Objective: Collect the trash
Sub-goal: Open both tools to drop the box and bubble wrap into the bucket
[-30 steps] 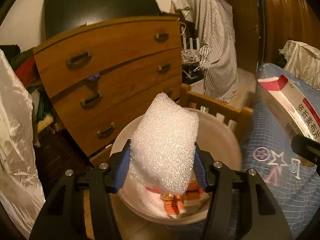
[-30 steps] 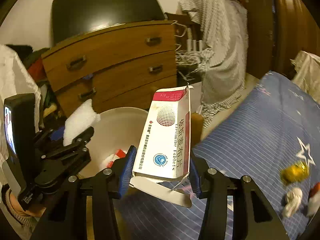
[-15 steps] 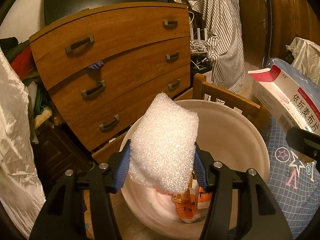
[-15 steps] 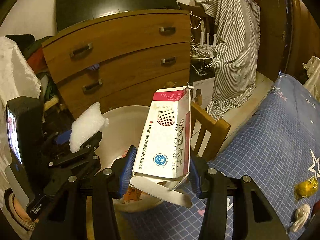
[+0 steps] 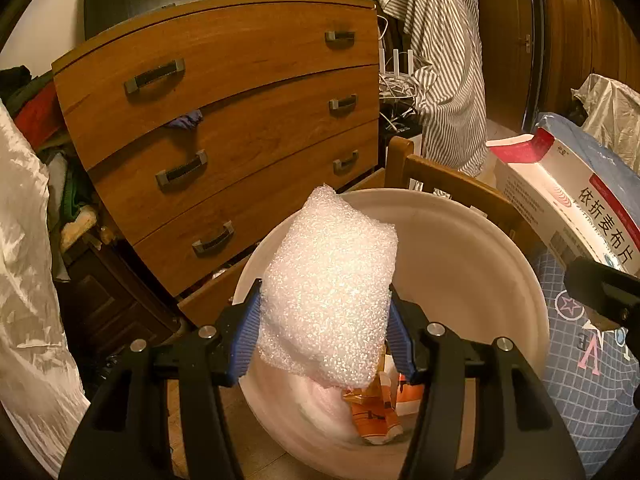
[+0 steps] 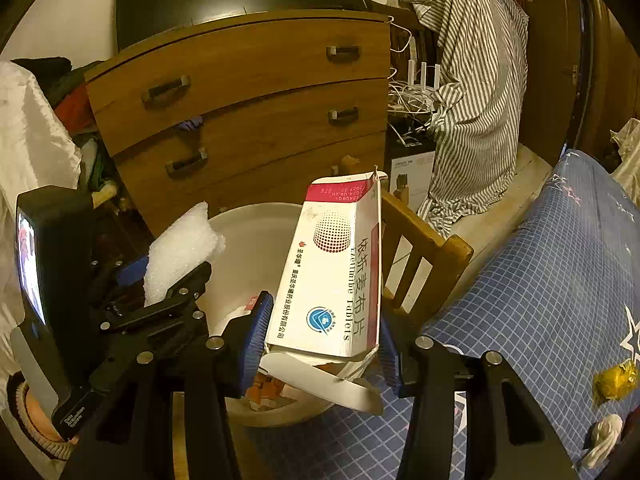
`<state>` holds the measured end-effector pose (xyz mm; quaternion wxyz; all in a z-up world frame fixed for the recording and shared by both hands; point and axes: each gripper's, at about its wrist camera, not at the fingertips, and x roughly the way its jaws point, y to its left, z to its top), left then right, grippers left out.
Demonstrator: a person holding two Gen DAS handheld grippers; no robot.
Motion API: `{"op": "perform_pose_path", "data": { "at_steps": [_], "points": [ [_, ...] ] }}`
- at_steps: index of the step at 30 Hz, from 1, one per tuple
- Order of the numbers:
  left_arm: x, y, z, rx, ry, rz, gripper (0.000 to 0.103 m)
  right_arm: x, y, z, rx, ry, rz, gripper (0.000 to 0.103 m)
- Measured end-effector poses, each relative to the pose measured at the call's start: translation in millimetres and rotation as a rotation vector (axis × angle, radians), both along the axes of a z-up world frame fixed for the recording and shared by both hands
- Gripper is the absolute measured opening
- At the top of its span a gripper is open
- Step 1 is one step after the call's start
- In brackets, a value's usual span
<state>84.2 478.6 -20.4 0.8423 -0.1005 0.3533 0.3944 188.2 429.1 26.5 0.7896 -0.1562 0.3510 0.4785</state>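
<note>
1. Step in hand: the drop. Both grippers carry trash and hang over the white bin (image 5: 472, 264), which already has orange wrappers (image 5: 372, 412) at the bottom.
2. Left gripper (image 5: 324, 336): jaws partly closed, blue pads pressed on both sides of a foam wad (image 5: 328, 300). The wad stands upright above the jaws, over the bin's mouth and well inside the rim.
3. Right gripper (image 6: 322, 332): jaws partly closed on a tablet box (image 6: 336, 276), pads on its two long sides. The box stands on end with its torn top up; a loose flap (image 6: 320, 380) hangs below it over the near rim.
4. Pose: both grippers tilt downward toward the bin, side by side, left one nearer the dresser (image 5: 224, 120), right one nearer the chair (image 6: 424, 256) and the blue cloth (image 6: 540, 300).
5. Next move, as I judge it: open the jaws and let each item fall. The foam looks clear to drop. The box sits close to the near rim, so it may need a nudge forward first.
6. Left to collect: a gold wrapper (image 6: 614, 378) and a white scrap (image 6: 604, 436) lie on the cloth, well apart from the bin.
</note>
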Motion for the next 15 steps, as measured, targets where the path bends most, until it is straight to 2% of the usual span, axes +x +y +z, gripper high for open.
{"op": "perform_pose_path", "data": {
  "at_steps": [4, 6, 9, 15],
  "points": [
    [1, 2, -2, -0.006, 0.0, 0.008, 0.055, -2, 7, -1, -0.005, -0.015, 0.009, 0.051],
    [2, 4, -4, -0.009, -0.001, 0.013, 0.058, -3, 13, -1, -0.017, -0.029, 0.03, 0.054],
    [2, 6, -7, -0.013, 0.003, 0.011, 0.067, -3, 15, -2, -0.027, -0.063, 0.017, 0.063],
    [1, 5, -8, -0.013, 0.003, 0.011, 0.067, 5, 5, -4, -0.008, -0.034, -0.004, 0.062]
  ]
}}
